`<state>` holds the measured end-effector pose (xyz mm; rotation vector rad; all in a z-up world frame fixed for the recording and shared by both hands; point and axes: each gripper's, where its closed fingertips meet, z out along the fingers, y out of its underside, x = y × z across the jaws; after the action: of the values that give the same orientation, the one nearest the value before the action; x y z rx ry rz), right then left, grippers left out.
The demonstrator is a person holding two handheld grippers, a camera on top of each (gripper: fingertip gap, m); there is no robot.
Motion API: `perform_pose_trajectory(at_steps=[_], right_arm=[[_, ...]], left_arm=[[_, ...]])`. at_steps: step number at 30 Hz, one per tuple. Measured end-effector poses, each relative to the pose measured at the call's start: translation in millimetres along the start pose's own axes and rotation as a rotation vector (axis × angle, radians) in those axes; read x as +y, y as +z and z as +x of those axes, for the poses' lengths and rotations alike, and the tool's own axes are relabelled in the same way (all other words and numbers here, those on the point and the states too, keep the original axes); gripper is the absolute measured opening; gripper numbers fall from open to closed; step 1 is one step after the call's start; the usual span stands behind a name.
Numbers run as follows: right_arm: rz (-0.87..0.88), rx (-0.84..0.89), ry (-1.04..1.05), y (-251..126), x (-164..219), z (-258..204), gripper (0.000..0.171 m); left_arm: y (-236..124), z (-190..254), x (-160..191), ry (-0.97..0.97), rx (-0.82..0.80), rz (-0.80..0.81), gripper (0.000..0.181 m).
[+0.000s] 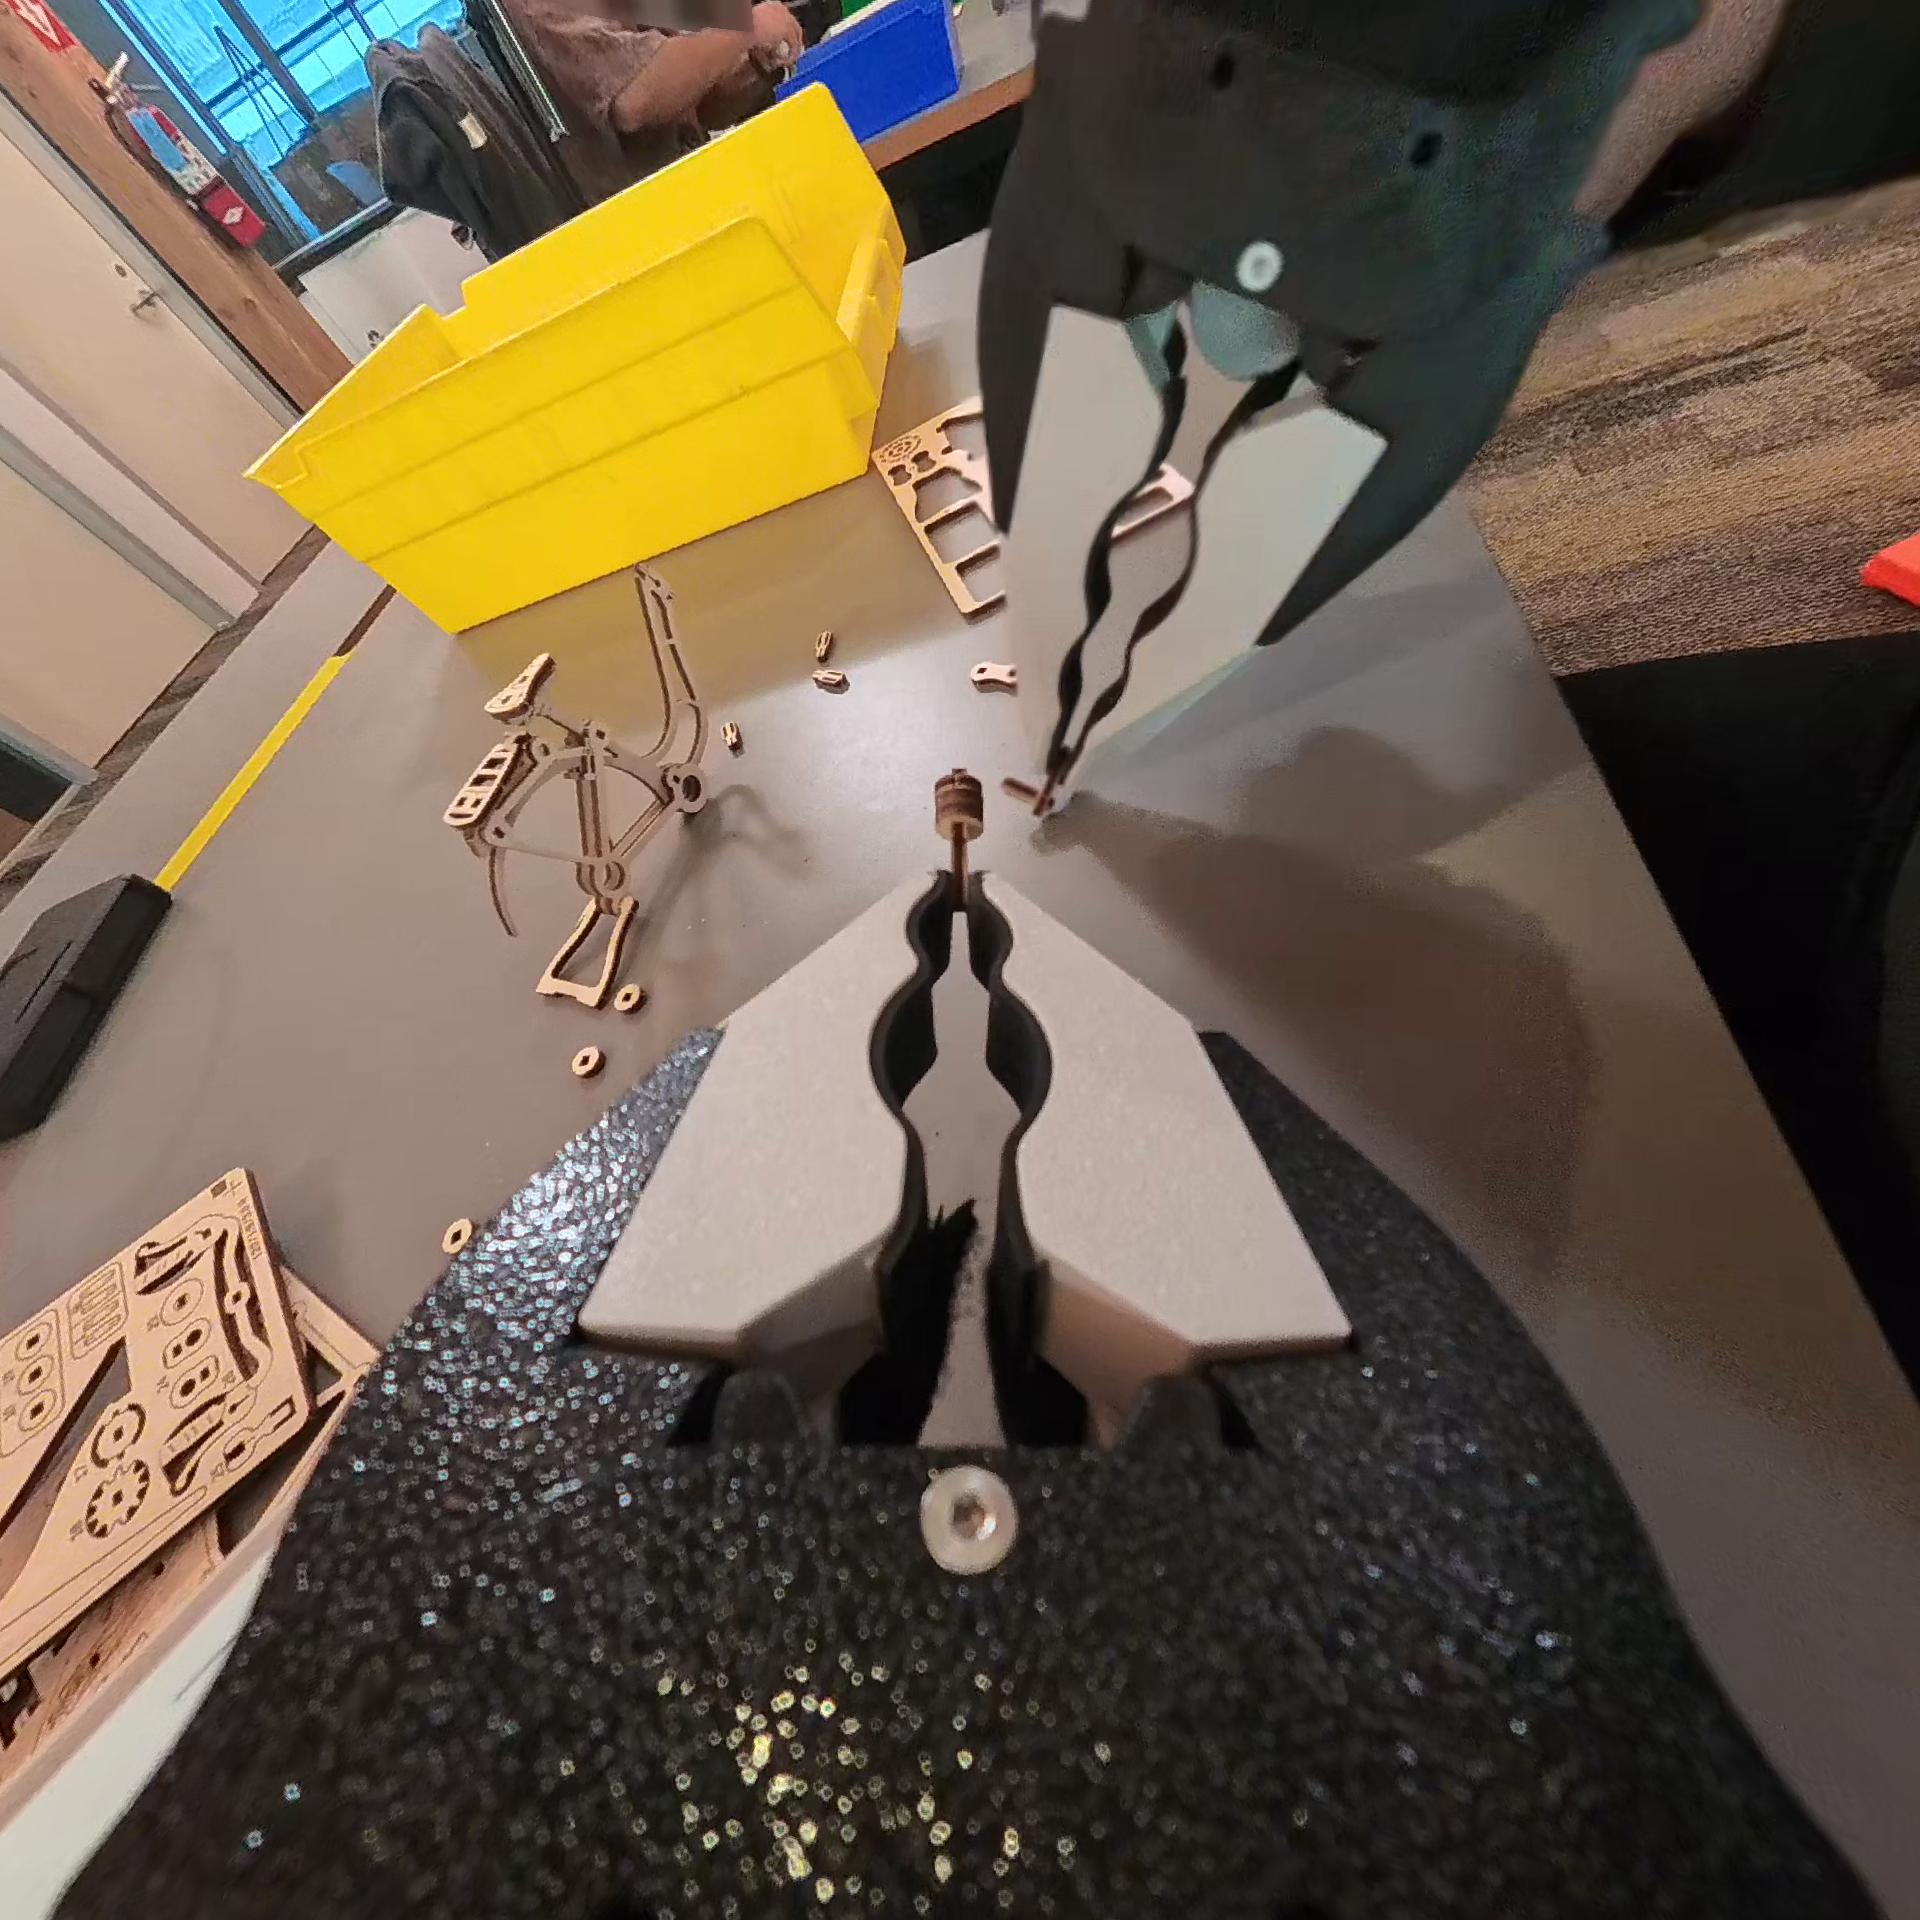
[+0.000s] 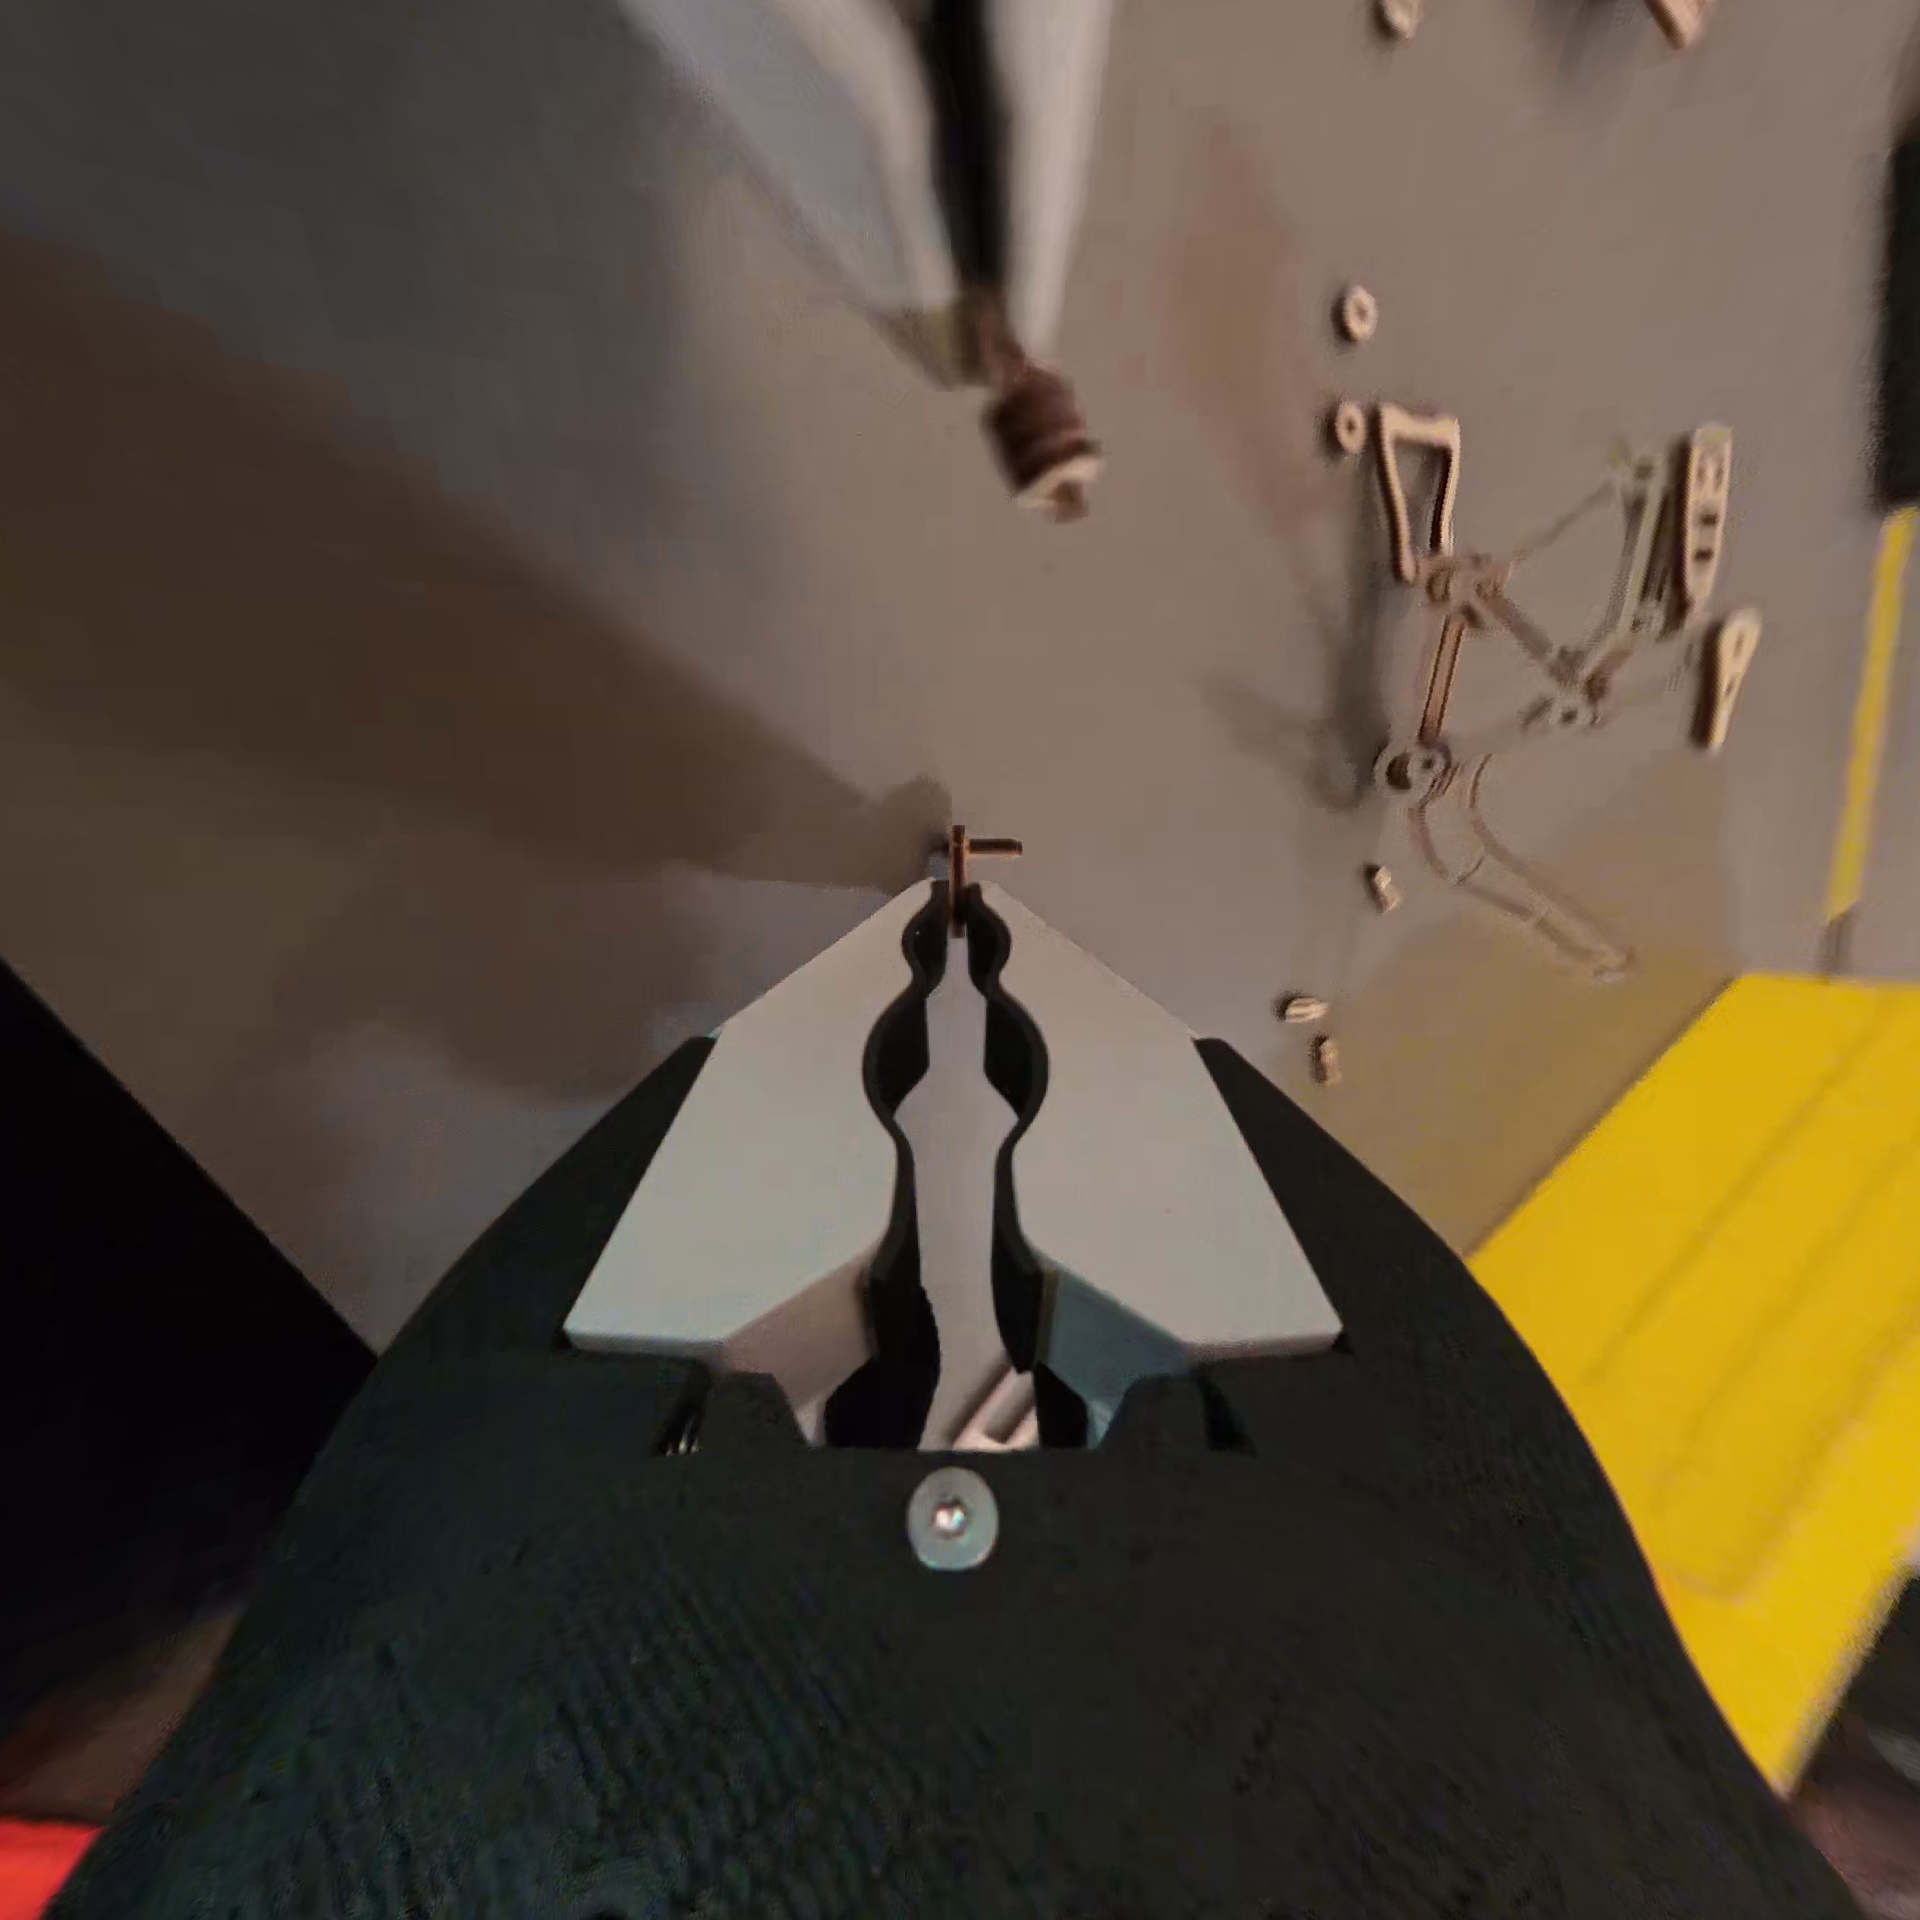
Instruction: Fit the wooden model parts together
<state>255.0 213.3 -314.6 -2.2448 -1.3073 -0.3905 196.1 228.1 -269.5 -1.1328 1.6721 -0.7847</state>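
Observation:
My left gripper (image 1: pixel 958 891) is shut on a small stacked wooden spool part (image 1: pixel 957 805) and holds it just above the grey table. My right gripper (image 2: pixel 958 896) is shut on a thin wooden pin piece (image 2: pixel 977 847). In the left wrist view the right gripper (image 1: pixel 1051 795) comes down from the top right, its pin (image 1: pixel 1023 792) a short way right of the spool. The spool also shows, blurred, in the right wrist view (image 2: pixel 1039 442). A part-built wooden model (image 1: pixel 582 790) stands to the left.
A yellow bin (image 1: pixel 623 395) sits at the back left of the table. Punched wooden sheets lie at the near left (image 1: pixel 135 1382) and behind the right gripper (image 1: pixel 940 509). Several small loose wooden bits (image 1: pixel 831 677) and washers (image 1: pixel 588 1061) lie scattered around the model. There is about 8 cm between the tips of the two grippers.

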Motion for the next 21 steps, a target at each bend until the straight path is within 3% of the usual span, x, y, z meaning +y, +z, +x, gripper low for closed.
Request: perform_pose_trajectory(at_steps=[5,10,14,16,21], right_arm=[[-0.032,0.081,-0.384,-2.2,3.7,-2.9,0.001],[-0.022,0.051,-0.521,-5.8,7.0,-11.4,0.004],[0.008,-0.059,-0.449,-11.4,8.6,-16.6,0.013],[0.058,-0.170,-0.306,-16.0,5.0,-20.1,0.022],[0.126,-0.352,-0.046,-20.1,-0.5,-8.9,0.023]], left_arm=[[0.0,0.1,0.5,0.007,-0.003,-0.005,0.000],[0.4,0.7,0.9,0.007,-0.001,-0.007,0.000],[0.7,1.4,1.3,0.008,0.002,-0.010,0.000],[0.7,1.6,1.5,0.008,0.003,-0.011,0.000],[0.9,3.0,1.2,0.012,0.008,-0.012,0.000]])
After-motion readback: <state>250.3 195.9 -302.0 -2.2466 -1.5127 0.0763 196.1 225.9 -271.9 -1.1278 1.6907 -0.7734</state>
